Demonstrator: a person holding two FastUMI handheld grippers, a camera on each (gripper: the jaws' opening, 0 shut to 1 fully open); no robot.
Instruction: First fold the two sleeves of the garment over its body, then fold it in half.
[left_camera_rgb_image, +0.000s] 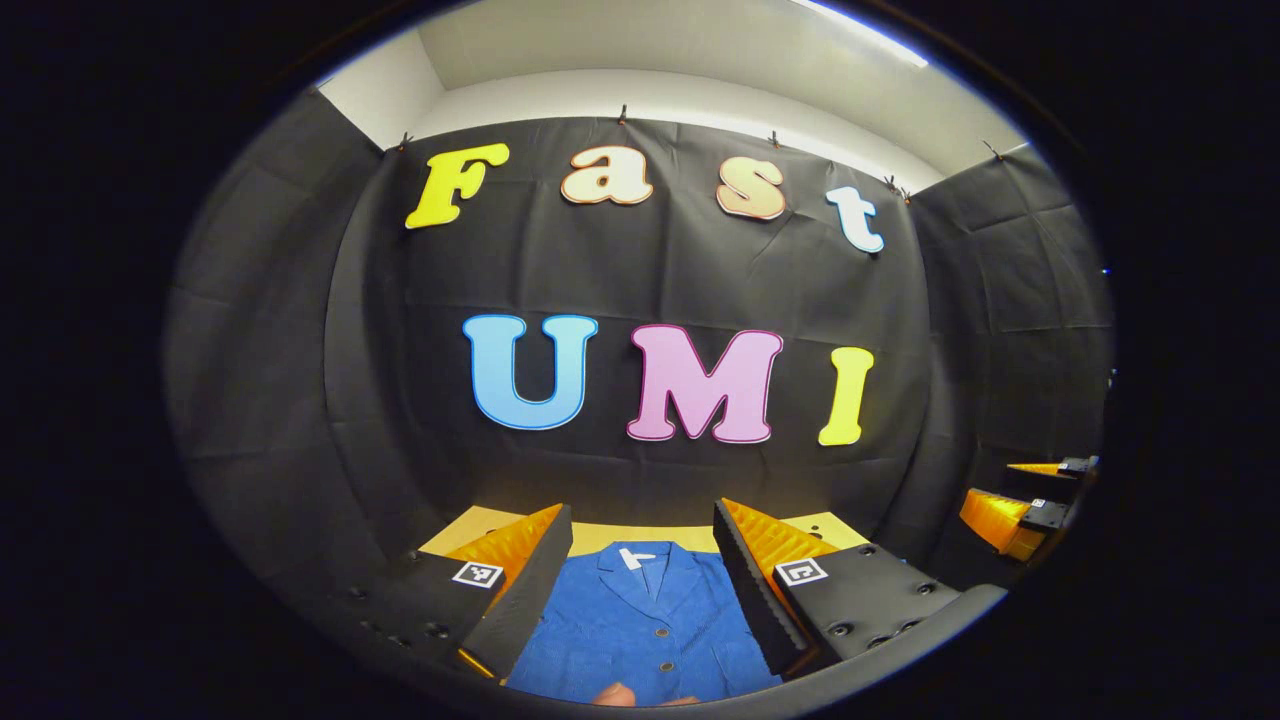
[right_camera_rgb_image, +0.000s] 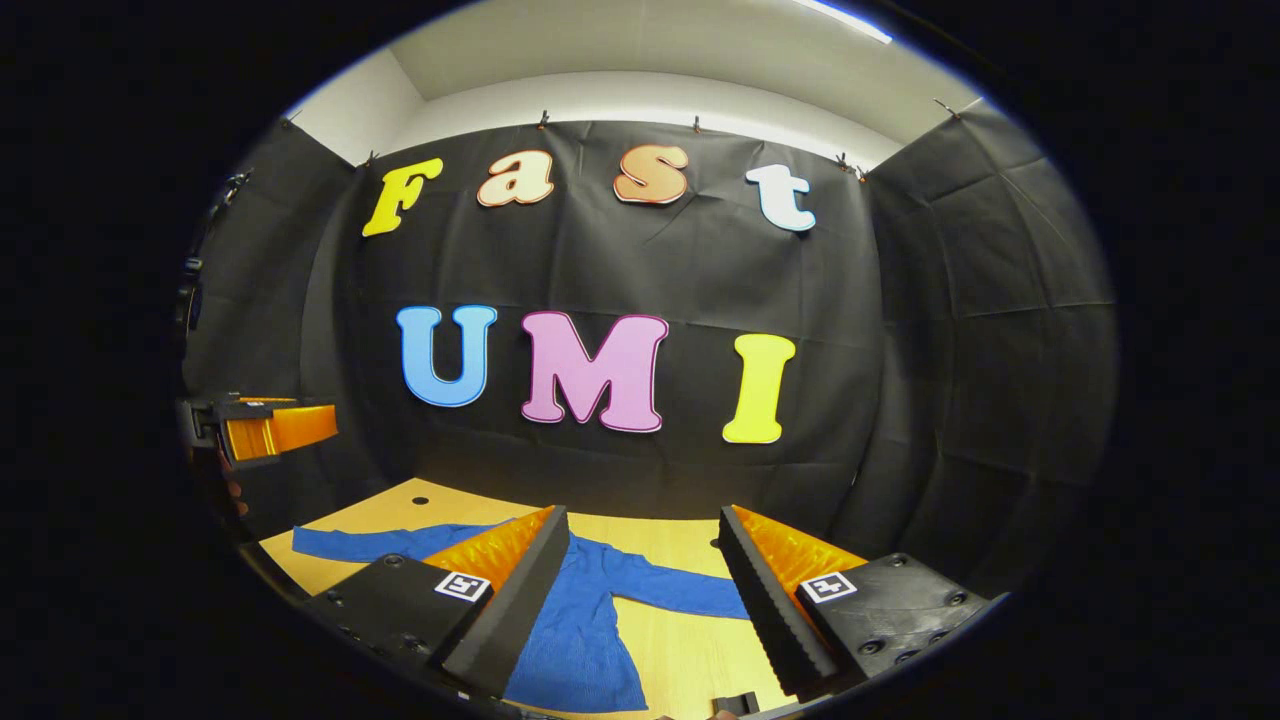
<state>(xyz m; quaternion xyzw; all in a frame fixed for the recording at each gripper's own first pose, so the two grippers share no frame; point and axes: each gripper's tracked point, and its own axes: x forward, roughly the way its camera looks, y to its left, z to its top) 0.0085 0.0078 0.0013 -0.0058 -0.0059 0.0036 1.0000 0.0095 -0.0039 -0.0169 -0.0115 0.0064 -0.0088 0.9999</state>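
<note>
Lying flat on a pale wooden table (right_camera_rgb_image: 690, 650), a blue button-front garment (left_camera_rgb_image: 640, 625) stretched lengthwise away from the two grippers, its collar (left_camera_rgb_image: 640, 556) at the far end toward the black cloth wall (left_camera_rgb_image: 640, 280) and its long axis running along the left gripper's line of sight. In the left gripper view, the left gripper (left_camera_rgb_image: 640, 575) hovered above the garment's front with its fingers spread wide and nothing between them, the collar and a row of buttons framed in the gap. A fingertip (left_camera_rgb_image: 612, 693) showed at the near edge, just below the gripper. In the right gripper view, the right gripper (right_camera_rgb_image: 640, 575) likewise stood spread and empty, poised over the garment's right side. One sleeve (right_camera_rgb_image: 665, 588) reached out across the table between its fingers, at right angles to the body; the other sleeve (right_camera_rgb_image: 375, 543) extended past its left finger. The left gripper appeared farther off, at that view's left edge.
</note>
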